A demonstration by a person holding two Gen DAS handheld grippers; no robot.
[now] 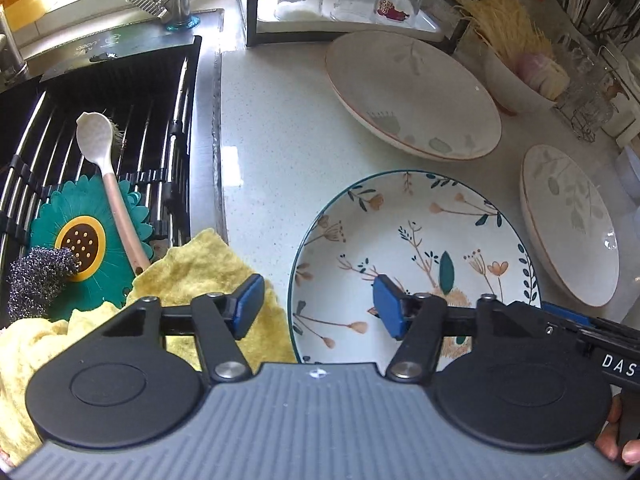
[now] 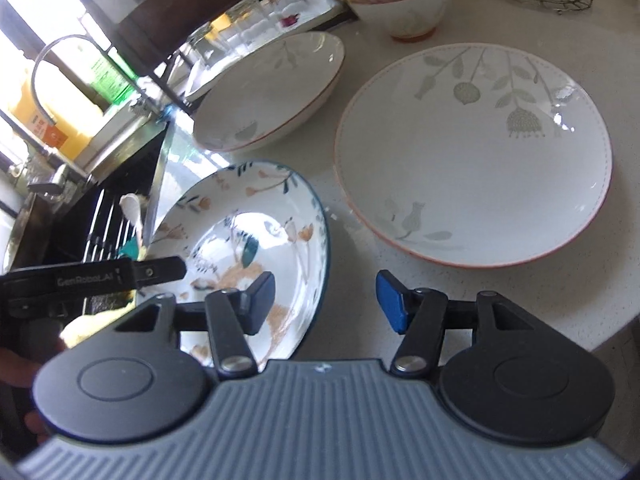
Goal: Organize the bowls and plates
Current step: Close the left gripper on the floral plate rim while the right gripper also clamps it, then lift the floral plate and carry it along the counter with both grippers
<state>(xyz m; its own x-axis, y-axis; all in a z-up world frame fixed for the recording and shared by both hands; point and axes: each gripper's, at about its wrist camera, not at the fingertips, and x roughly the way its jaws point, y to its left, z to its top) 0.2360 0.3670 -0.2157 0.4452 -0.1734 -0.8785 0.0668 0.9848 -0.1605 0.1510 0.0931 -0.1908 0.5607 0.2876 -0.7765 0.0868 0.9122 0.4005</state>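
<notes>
Sink rack (image 1: pixel 120 128), yellow cloth (image 1: pixel 208 276) and sponge show only from our left claw (image 1: pixel 316 312), spread wide over the glossy floral plate (image 1: pixel 416 252); right claw (image 2: pixel 326 300) wide too, pale plate (image 2: pixel 476 160) just beyond.

White letters "DAS" stand on the black body of the right gripper (image 1: pixel 612 360), which enters the left wrist view low on the right, just past the left tool's right finger; the word runs off the frame edge. In the right wrist view, grey lettering on the black arm of the left gripper (image 2: pixel 92 280), just left of the right tool's left finger, reads "GenRobot.AI", though blur makes the last letters unsure. Far ahead and to the left, an orange label (image 2: pixel 50 134) on a yellow bottle and a green bottle (image 2: pixel 106 76) carry print too small to read.
</notes>
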